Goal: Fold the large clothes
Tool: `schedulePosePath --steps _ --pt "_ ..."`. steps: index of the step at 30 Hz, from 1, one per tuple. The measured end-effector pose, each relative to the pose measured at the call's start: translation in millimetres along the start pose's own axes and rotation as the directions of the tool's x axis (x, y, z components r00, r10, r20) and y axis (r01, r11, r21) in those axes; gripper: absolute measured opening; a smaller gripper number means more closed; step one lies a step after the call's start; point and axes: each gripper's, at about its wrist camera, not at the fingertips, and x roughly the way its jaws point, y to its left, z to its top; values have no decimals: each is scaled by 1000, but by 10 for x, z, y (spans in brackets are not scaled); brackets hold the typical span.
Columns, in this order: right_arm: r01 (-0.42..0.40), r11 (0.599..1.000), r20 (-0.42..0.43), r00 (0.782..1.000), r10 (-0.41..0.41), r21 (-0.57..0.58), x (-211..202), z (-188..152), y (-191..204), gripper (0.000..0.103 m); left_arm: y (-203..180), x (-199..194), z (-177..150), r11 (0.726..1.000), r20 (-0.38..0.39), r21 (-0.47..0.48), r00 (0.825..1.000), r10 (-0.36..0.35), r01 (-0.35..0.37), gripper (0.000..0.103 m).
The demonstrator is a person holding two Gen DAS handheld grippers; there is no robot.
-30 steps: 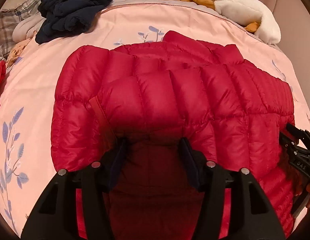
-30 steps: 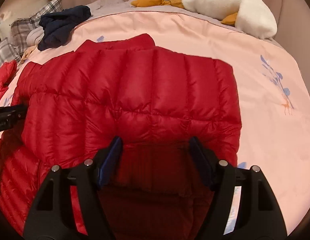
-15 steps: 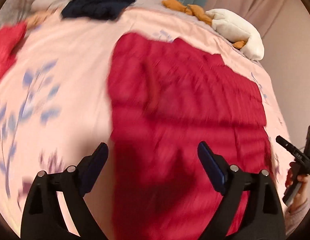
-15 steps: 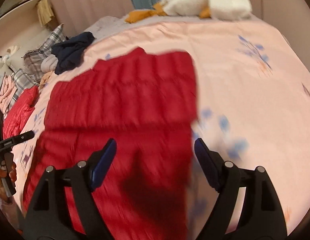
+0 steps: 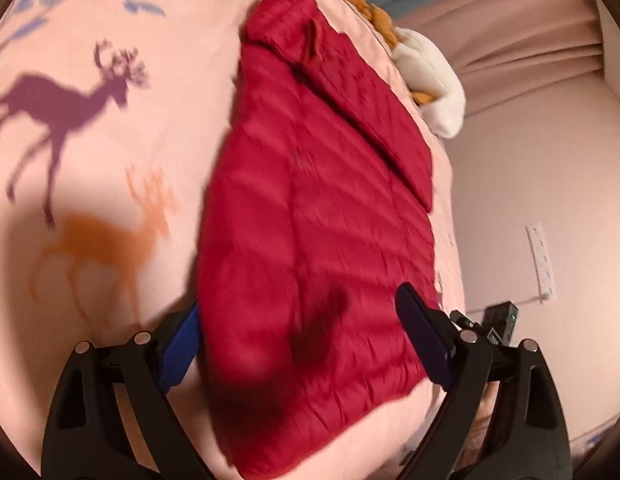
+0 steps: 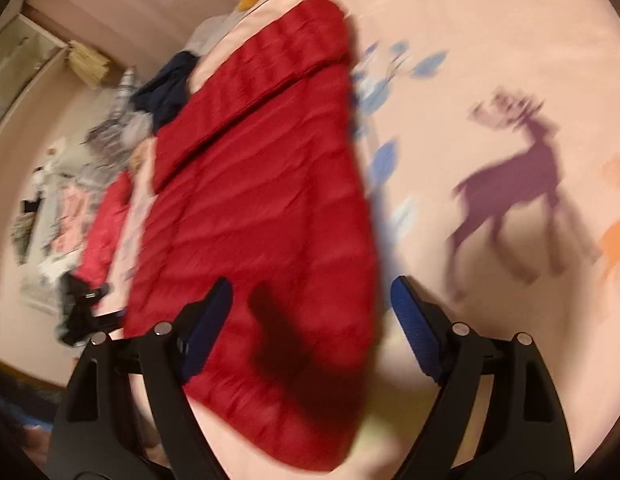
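A red quilted down jacket [image 5: 321, 216] lies folded flat on the pink bedspread [image 5: 110, 128]; it also shows in the right wrist view [image 6: 262, 200]. My left gripper [image 5: 302, 336] is open and empty, hovering over the jacket's near end. My right gripper [image 6: 310, 320] is open and empty over the jacket's near right edge. Both views are tilted and motion-blurred. The right gripper's body [image 5: 501, 320] shows at the lower right of the left wrist view, and the left gripper's body [image 6: 80, 312] at the lower left of the right wrist view.
A white and orange plush toy [image 5: 429, 76] lies at the bed's far end. Navy clothing [image 6: 170, 88], plaid fabric [image 6: 118, 120] and another red garment [image 6: 106, 224] lie along the bed's left side. The bed edge and a wall [image 5: 529, 200] are on the right.
Both grippers let go of the jacket's folded edge, opened wide and drew back. The views have swung and tilted, the left one rightward, the right one leftward. The jacket now lies flat.
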Motion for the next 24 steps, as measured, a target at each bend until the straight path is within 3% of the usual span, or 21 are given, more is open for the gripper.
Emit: schedulePosePath --steps 6,13,19,22,24 --pt "-69 998 -25 997 69 -10 282 221 127 86 -171 284 111 998 -44 40 998 -50 51 92" --pt "-88 996 -41 995 87 -24 469 369 247 83 -369 480 214 997 -43 66 999 -29 32 92" --pt "-85 996 -72 994 83 -30 292 146 160 77 -285 333 15 997 -64 80 998 7 -2 71" --pt "-70 997 -77 995 66 -46 241 50 159 71 -213 283 -61 996 -70 86 997 34 -28 54" --pt "-31 998 -71 997 26 -60 253 21 171 56 -199 299 -62 996 -72 81 996 53 -47 37"
